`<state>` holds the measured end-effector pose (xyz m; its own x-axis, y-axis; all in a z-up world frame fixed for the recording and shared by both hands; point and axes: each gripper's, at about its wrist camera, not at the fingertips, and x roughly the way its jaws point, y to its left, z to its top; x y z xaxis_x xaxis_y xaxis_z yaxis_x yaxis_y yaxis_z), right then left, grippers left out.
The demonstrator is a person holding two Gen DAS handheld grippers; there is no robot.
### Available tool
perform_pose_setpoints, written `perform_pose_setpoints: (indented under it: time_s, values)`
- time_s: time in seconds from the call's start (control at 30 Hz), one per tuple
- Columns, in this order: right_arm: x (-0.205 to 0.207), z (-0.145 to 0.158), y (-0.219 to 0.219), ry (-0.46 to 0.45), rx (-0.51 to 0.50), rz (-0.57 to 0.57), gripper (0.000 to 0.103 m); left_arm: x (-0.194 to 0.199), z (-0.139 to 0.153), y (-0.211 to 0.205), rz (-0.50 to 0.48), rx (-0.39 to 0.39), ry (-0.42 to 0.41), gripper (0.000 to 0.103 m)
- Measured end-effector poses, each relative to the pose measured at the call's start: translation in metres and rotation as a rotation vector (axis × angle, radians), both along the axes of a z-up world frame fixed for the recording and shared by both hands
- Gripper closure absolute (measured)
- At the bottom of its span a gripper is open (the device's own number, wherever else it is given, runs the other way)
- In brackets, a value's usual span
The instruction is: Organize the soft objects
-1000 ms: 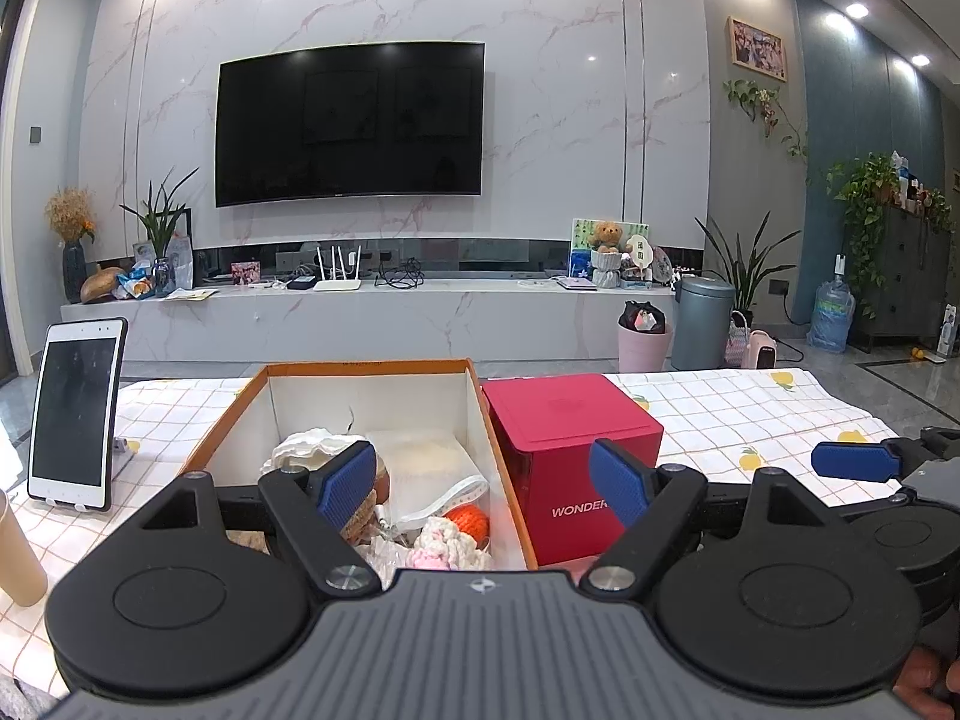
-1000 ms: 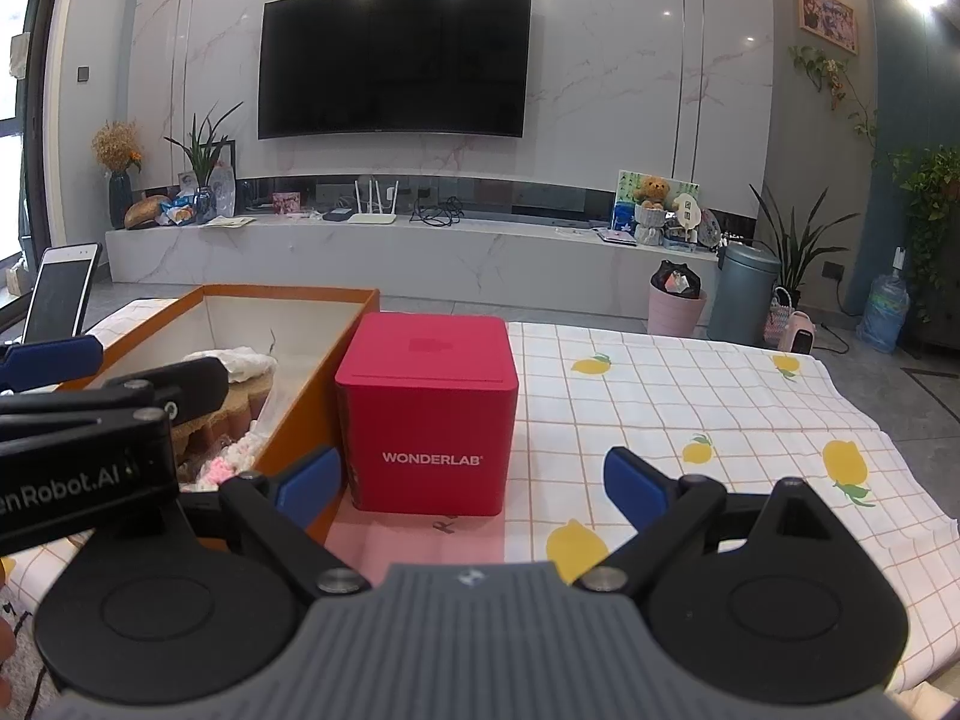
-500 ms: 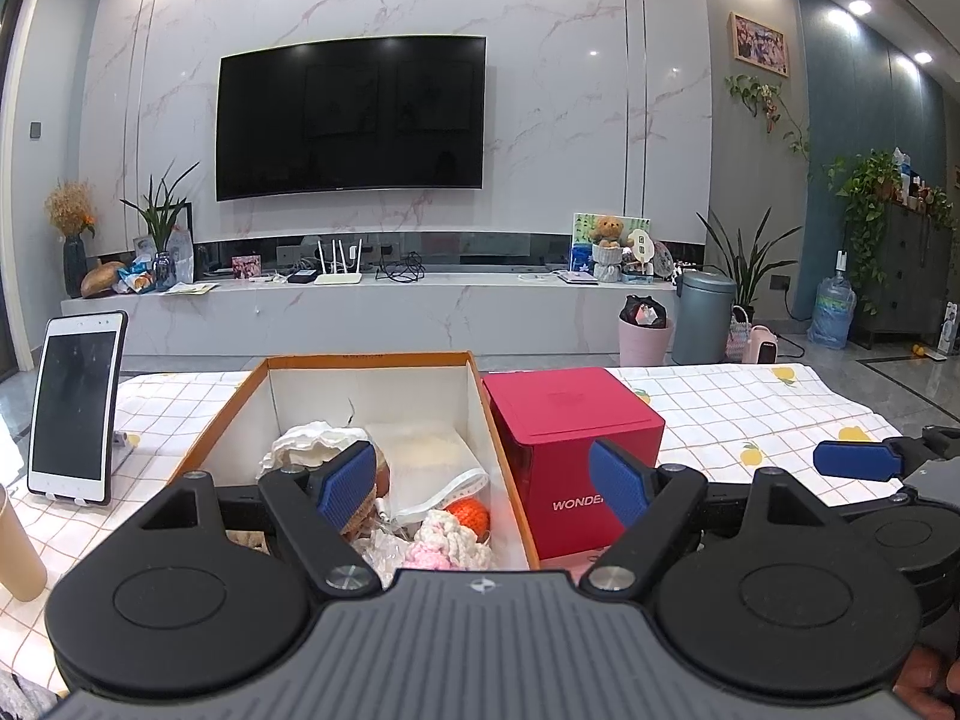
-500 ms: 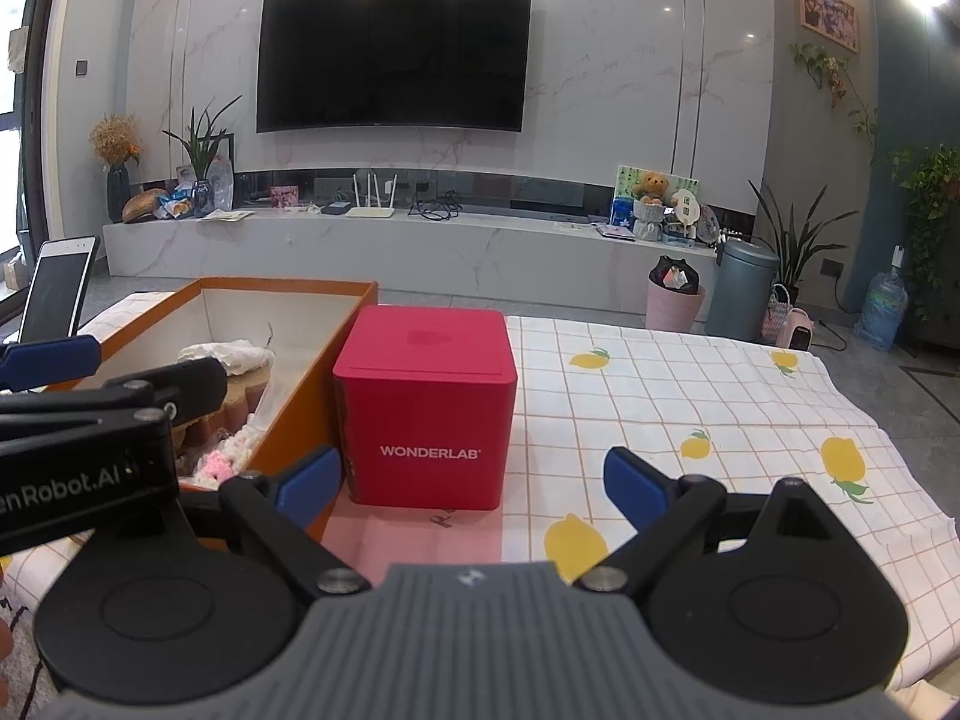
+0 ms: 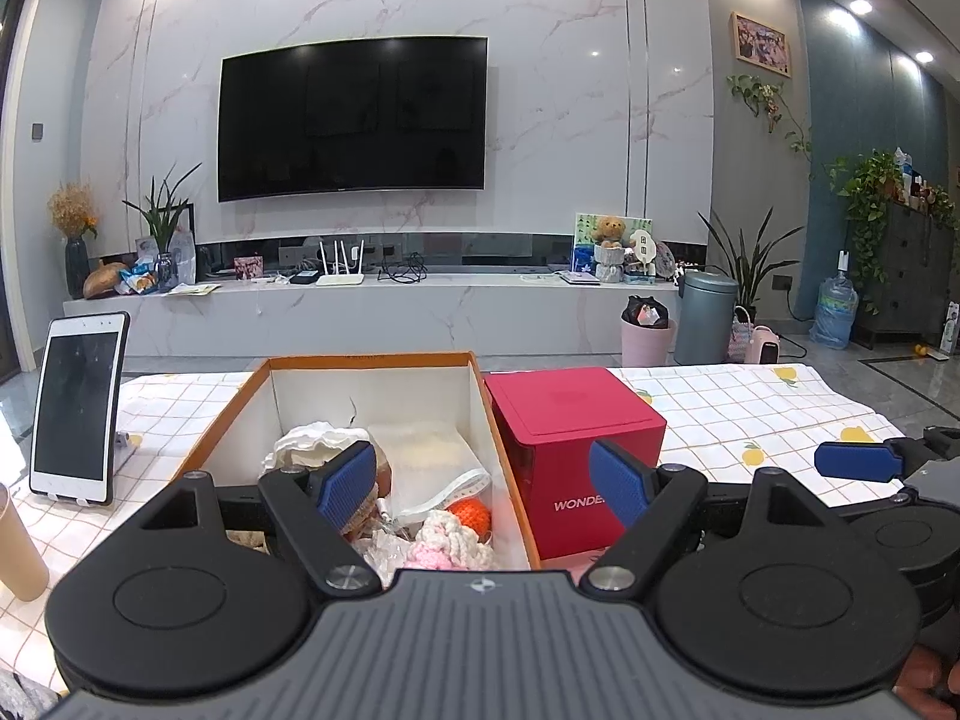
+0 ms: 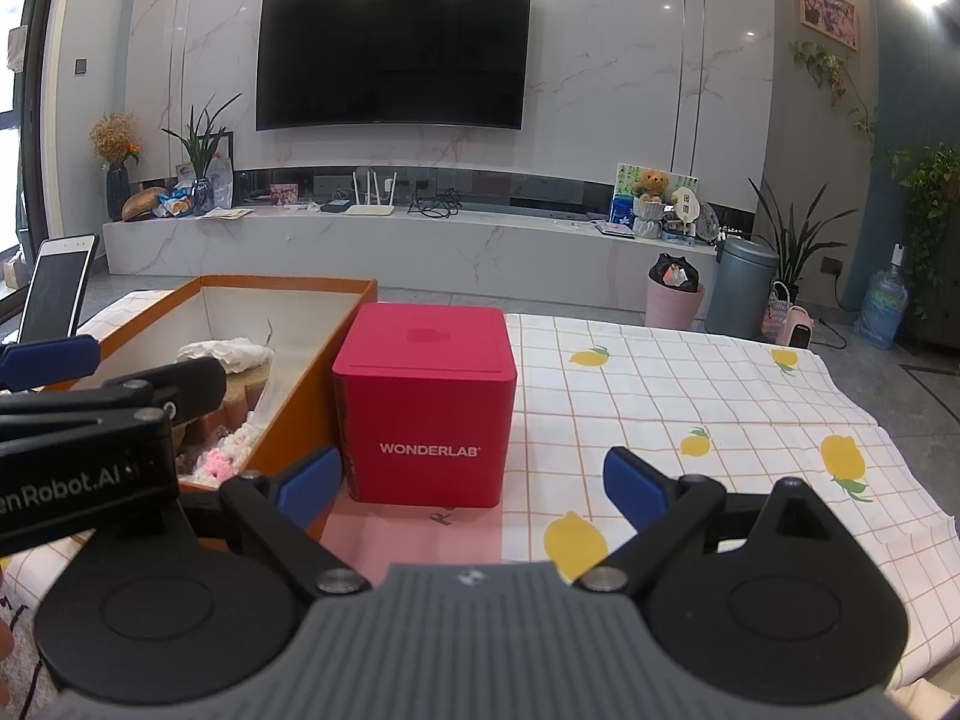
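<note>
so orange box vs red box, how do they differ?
The orange box is open-topped with soft items inside; the red box has its lid closed. The orange box is longer and lower; the red box is a taller cube printed WONDERLAB. Both sit side by side on the lemon tablecloth.

Orange box [image 5: 222,426] showing white inside; red cube [image 6: 426,408] sitting on white checked, lemon-printed cloth [image 6: 690,414].

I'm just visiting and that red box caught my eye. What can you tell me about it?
The red box is a closed cube with rounded edges and a smooth, matte finish. White letters on its front read WONDERLAB, and a faint mark shows on its flat lid. It stands upright on a pink sheet on the lemon-print tablecloth, close against the orange box. Neither gripper touches it.
</note>
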<state>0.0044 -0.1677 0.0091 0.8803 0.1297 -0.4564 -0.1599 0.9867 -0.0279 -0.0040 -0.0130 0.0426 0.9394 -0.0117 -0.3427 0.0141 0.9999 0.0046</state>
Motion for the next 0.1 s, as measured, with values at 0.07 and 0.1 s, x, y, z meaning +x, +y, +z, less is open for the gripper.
perform_pose_setpoints:
  time_s: [0.07, 0.1]
  values:
    - [-0.0001, 0.0000, 0.0000, 0.000, 0.000, 0.000, 0.010, -0.0003, -0.0001, 0.0001, -0.001, -0.001, 0.000, 0.008]
    - [-0.0001, -0.0001, 0.0000, 0.000, 0.001, 0.001, 0.010, -0.0001, 0.0002, -0.0003, -0.001, 0.002, -0.002, 0.008]
